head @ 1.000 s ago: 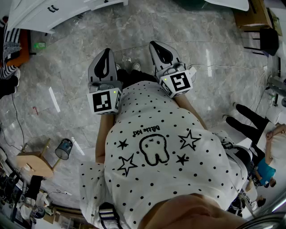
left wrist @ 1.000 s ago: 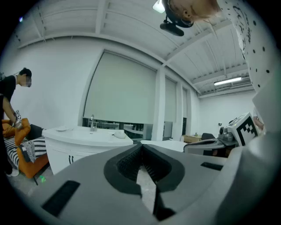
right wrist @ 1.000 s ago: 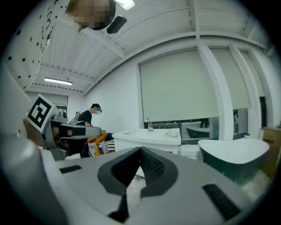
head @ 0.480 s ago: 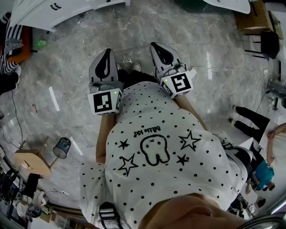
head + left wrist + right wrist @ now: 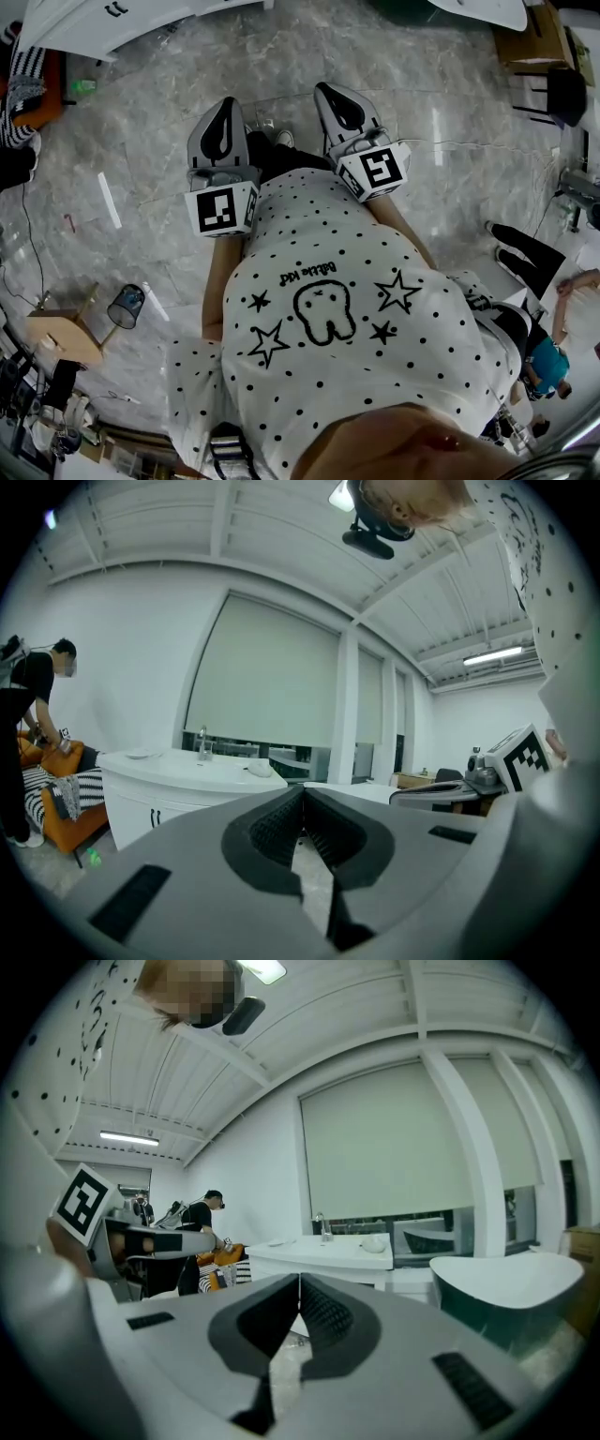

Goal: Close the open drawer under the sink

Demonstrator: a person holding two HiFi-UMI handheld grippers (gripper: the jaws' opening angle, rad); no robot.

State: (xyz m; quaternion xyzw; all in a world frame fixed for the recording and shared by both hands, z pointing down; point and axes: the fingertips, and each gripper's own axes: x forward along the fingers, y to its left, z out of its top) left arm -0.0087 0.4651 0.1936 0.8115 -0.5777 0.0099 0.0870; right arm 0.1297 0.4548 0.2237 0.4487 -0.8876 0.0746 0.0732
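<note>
The white sink cabinet (image 5: 178, 794) with its faucet (image 5: 202, 743) stands across the room, ahead and to the left in the left gripper view. It shows smaller in the right gripper view, as the sink cabinet (image 5: 330, 1252). In the head view its corner (image 5: 89, 33) lies at the top left. Dark handles (image 5: 155, 816) mark its front; I cannot tell whether a drawer stands out. My left gripper (image 5: 222, 114) and right gripper (image 5: 336, 96) are held level, side by side at chest height and far from the cabinet. Both are shut, with nothing between the jaws.
Grey marble floor (image 5: 450, 169) spreads between me and the cabinet. A dark green bathtub (image 5: 511, 1297) stands to the right. One person (image 5: 28, 714) bends over an orange seat left of the cabinet. A wooden stool (image 5: 61, 337), a bin (image 5: 125, 307) and another person (image 5: 539, 281) are behind me.
Both grippers hold the same place and stay shut. The person at the right edge of the head view has shifted their legs a little.
</note>
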